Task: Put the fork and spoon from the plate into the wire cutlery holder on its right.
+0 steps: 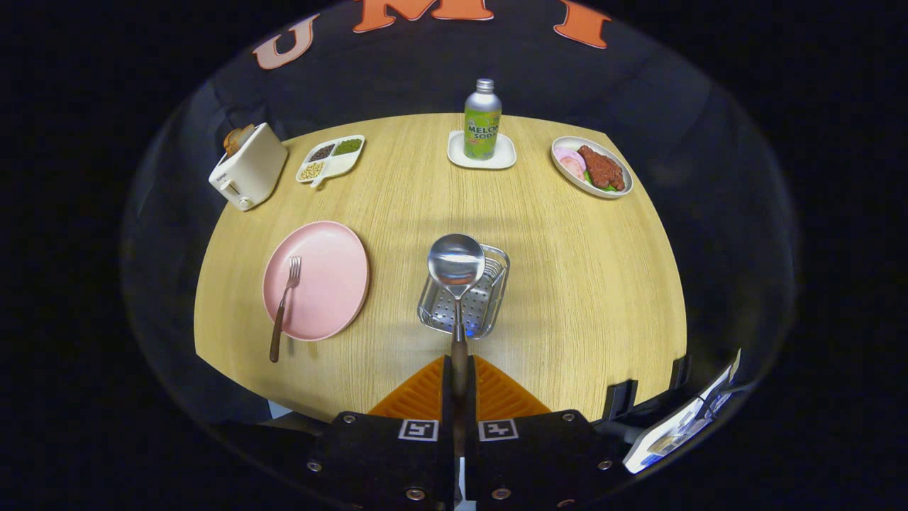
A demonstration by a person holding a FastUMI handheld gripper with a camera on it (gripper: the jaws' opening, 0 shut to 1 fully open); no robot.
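The spoon (pixel 457 284) is being held by its handle between the closed jaws of the gripper (pixel 459 380), its bowl being carried just ahead, above the wire cutlery holder (pixel 496 298), probably so it can be lowered in. The fork (pixel 285 305) is being left on the pink plate (pixel 333 270), well to the left of the jaws.

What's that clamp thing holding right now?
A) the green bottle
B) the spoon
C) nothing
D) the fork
B: the hand-held gripper has both fingers closed on the handle of the spoon, whose bowl hangs over the wire cutlery holder, while the fork lies on the pink plate.
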